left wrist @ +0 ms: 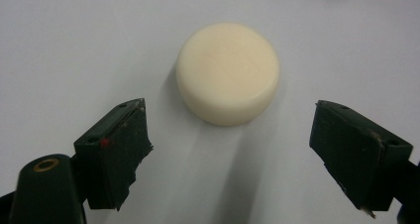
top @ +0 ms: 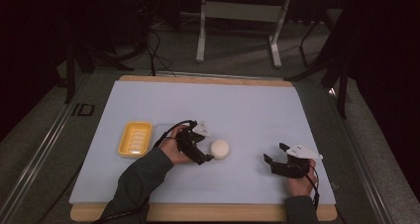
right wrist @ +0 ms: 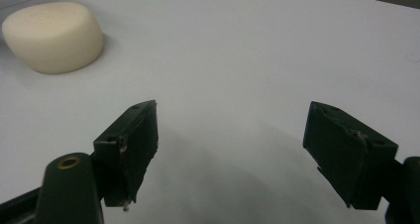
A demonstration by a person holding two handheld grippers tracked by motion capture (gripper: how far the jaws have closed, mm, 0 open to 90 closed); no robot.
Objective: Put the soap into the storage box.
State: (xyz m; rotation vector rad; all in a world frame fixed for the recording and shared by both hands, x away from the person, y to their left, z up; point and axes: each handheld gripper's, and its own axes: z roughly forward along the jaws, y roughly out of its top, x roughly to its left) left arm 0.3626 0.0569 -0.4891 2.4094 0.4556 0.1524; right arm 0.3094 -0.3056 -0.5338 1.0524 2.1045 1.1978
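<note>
Only writing I can spot is on the dark surround (top: 59, 135) at the left of the high view, just off the mat's upper left corner: looks like "ID", can't make out more than that. No brand or label on anything else.

One container here: a yellow soap dish (top: 134, 139), left of centre in the high view, sitting on the pale mat (top: 237, 105). It has a ridged floor and nothing in it as far as I can see.

The round cream soap bar (top: 219, 149) lies flat on the mat near the middle of the frame, apart from the dish, with the left gripper (top: 204, 143) between them. In the left gripper view the bar (left wrist: 228, 73) sits top centre, just ahead of the jaws, not touching either one. Those jaws are spread wide and hold nothing.

The right gripper (top: 275, 153) is at the lower right of the high view, well apart from the bar. Its jaws are wide apart too, nothing between them but bare mat. From its own view the bar (right wrist: 52, 35) shows in the upper left corner.
</note>
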